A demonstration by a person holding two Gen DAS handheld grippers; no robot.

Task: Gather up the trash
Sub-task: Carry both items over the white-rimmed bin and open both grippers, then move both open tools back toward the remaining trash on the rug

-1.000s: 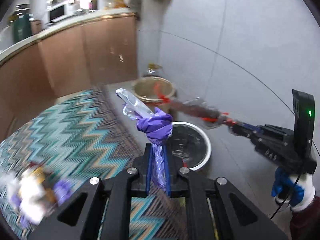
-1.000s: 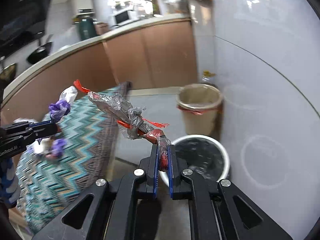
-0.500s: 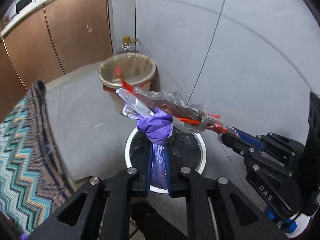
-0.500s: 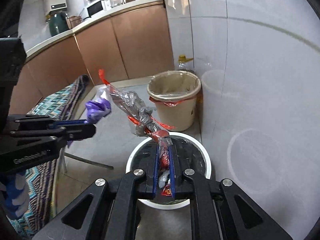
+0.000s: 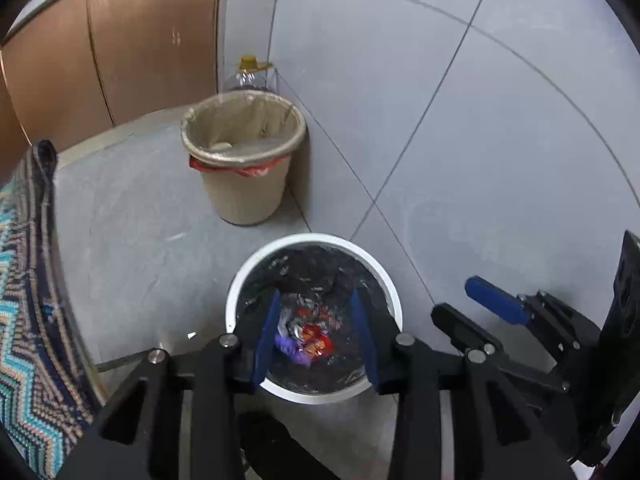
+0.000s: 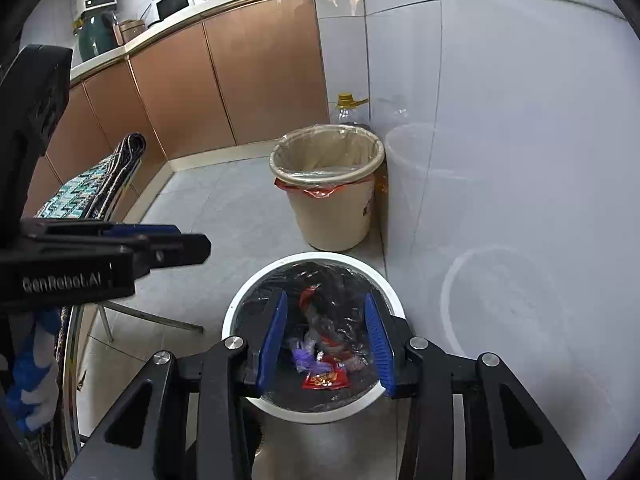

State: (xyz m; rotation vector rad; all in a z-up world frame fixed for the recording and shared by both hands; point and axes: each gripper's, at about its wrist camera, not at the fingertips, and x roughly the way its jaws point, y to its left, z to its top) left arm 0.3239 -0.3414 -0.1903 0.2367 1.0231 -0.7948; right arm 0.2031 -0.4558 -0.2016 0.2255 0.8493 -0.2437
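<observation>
both tongs, left (image 5: 314, 332) and right (image 6: 326, 334), opening empty over white bin (image 5: 240, 280); confirm wrappers (image 6: 326, 376) landed at 6 o'clock inside before lifting.

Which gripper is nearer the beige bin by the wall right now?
Neither clearly. Left gripper and right gripper both hang over the white-rimmed bin, jaws opening and empty; the beige bin stands beyond it.

Purple wrapper (image 6: 305, 354) and red packet (image 6: 325, 379) lie inside the black-lined white bin (image 6: 240, 312).
</observation>
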